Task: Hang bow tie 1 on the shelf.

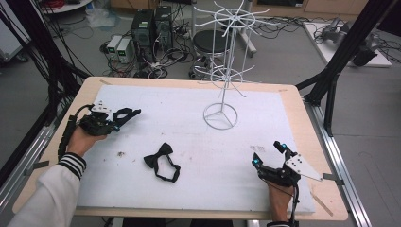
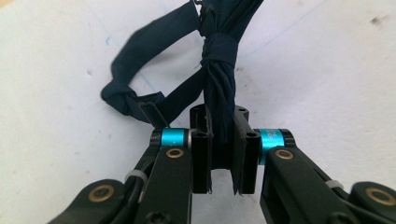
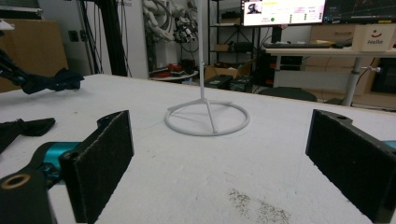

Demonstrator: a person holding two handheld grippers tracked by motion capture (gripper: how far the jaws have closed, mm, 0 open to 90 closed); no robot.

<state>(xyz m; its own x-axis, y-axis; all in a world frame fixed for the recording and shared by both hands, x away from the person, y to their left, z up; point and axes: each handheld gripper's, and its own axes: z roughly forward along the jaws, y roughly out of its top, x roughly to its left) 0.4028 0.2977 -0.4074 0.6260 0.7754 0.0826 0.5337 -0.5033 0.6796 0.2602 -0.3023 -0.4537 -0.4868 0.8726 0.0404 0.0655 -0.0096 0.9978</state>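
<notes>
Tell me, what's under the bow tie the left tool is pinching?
Under the held bow tie lies the white table cover. The left tool hides the wing's tip.

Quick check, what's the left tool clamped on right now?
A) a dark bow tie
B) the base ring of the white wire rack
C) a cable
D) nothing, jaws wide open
A: in the left gripper view the left tool has its jaws shut on one wing of a dark bow tie, whose knot and strap hang beyond the tips. A second bow tie lies on the white mat.
</notes>
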